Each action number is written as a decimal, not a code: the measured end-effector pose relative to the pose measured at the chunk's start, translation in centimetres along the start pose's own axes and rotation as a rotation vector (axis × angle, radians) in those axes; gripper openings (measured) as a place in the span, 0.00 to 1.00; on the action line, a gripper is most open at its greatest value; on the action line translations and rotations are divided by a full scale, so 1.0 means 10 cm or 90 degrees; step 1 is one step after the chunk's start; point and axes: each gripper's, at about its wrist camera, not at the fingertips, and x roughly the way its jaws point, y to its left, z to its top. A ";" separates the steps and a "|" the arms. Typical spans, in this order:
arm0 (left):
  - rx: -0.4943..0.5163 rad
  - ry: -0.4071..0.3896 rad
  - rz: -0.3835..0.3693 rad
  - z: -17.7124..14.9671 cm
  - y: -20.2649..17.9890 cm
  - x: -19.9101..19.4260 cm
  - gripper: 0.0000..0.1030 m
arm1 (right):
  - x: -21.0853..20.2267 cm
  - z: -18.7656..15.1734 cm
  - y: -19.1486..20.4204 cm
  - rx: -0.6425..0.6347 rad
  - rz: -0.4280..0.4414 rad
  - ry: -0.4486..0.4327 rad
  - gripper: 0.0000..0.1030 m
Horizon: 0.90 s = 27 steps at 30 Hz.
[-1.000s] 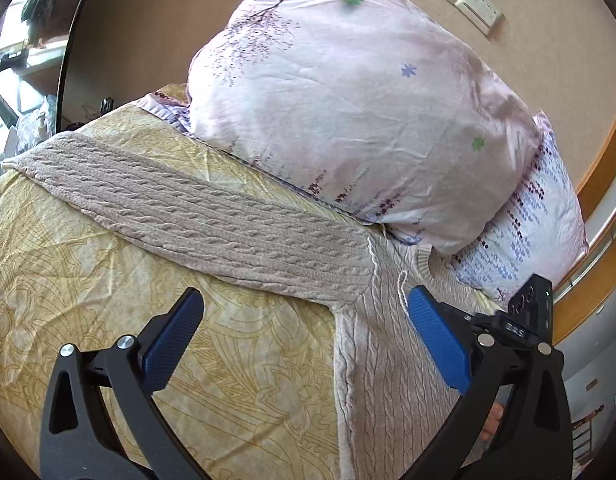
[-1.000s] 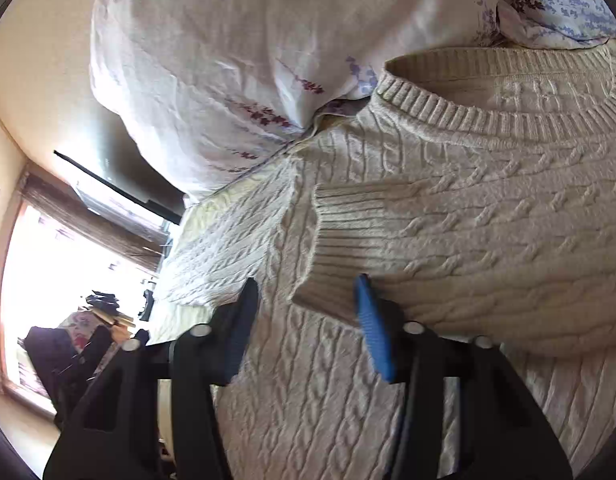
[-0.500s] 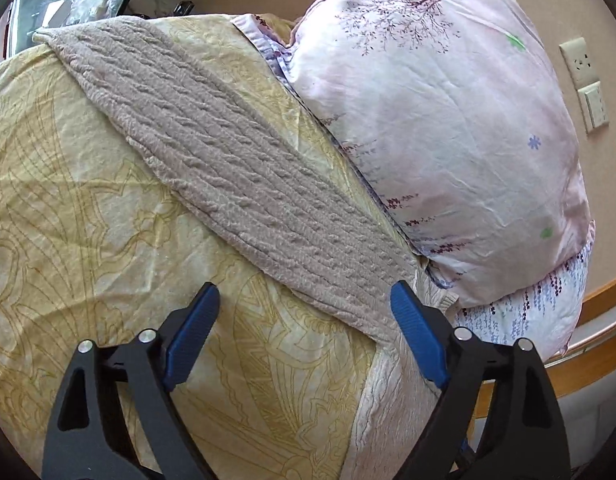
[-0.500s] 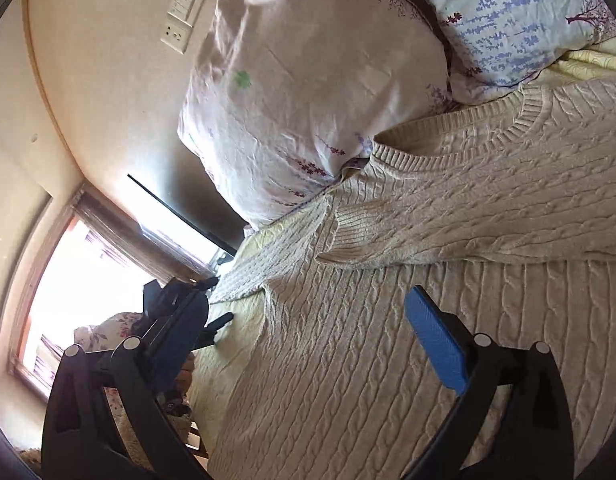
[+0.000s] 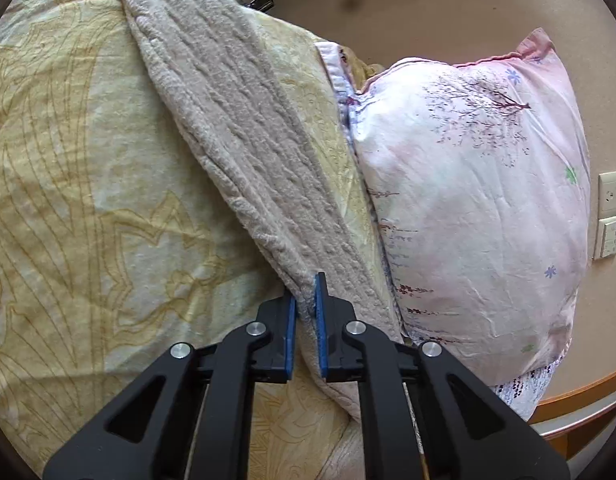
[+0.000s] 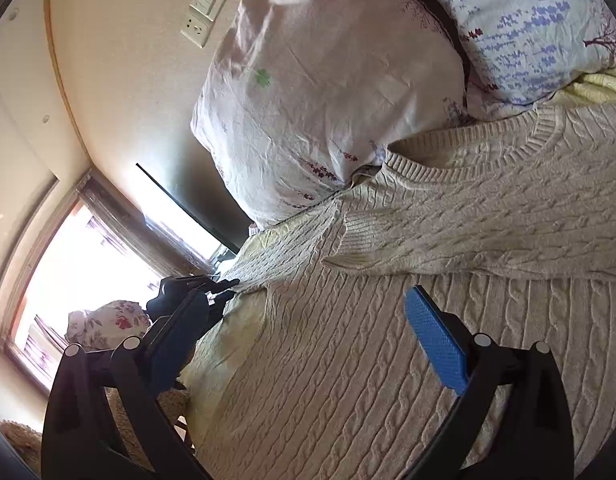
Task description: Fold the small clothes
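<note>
A beige cable-knit sweater [image 6: 408, 360] lies flat on a yellow patterned bedsheet [image 5: 87, 200]. One sleeve [image 6: 468, 236] is folded across the chest below the ribbed collar [image 6: 460, 156]. The other sleeve [image 5: 243, 128] stretches away across the sheet. My left gripper [image 5: 305, 312] is shut on that sleeve's near edge, close to the shoulder. It also shows in the right wrist view [image 6: 211, 286] at the sleeve. My right gripper [image 6: 303, 336] is open and empty, hovering over the sweater's body.
A pink floral pillow [image 5: 480, 208] rests on a lavender-print pillow [image 6: 528, 28] at the head of the bed, touching the sweater's collar. A wall with sockets [image 5: 610, 216] is behind. A bright window [image 6: 79, 260] lies beyond the bed's far side.
My left gripper has moved onto the stretched sleeve and shut on its edge. My right gripper has let go of the folded sleeve's cuff, opened wide and drawn back over the body.
</note>
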 end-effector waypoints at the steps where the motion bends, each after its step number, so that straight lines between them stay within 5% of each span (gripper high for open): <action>1: 0.017 -0.006 -0.016 -0.03 -0.11 -0.02 0.08 | -0.03 0.00 0.02 -0.010 -0.003 -0.011 0.98; 6: 0.110 0.021 -0.151 -0.41 -0.87 -0.05 0.07 | -0.18 0.02 0.04 -0.028 -0.027 -0.074 0.98; 12: 0.245 0.117 -0.259 -1.42 -1.64 0.38 0.07 | -0.28 0.05 -0.09 0.007 -0.036 -0.104 0.98; 17: 0.272 0.233 -0.195 -2.20 -1.59 1.02 0.07 | -0.28 0.05 -0.09 0.000 -0.049 -0.105 0.98; 22: 0.269 0.267 -0.120 -2.49 -1.33 1.24 0.12 | -0.28 0.04 -0.08 -0.001 -0.048 -0.102 0.98; 24: 0.243 0.266 -0.118 -2.43 -1.28 1.19 0.33 | -0.29 0.04 -0.08 0.004 -0.048 -0.107 0.98; 27: 0.194 0.220 -0.118 -2.15 -1.20 1.01 0.50 | -0.29 0.04 -0.10 0.011 -0.049 -0.111 0.98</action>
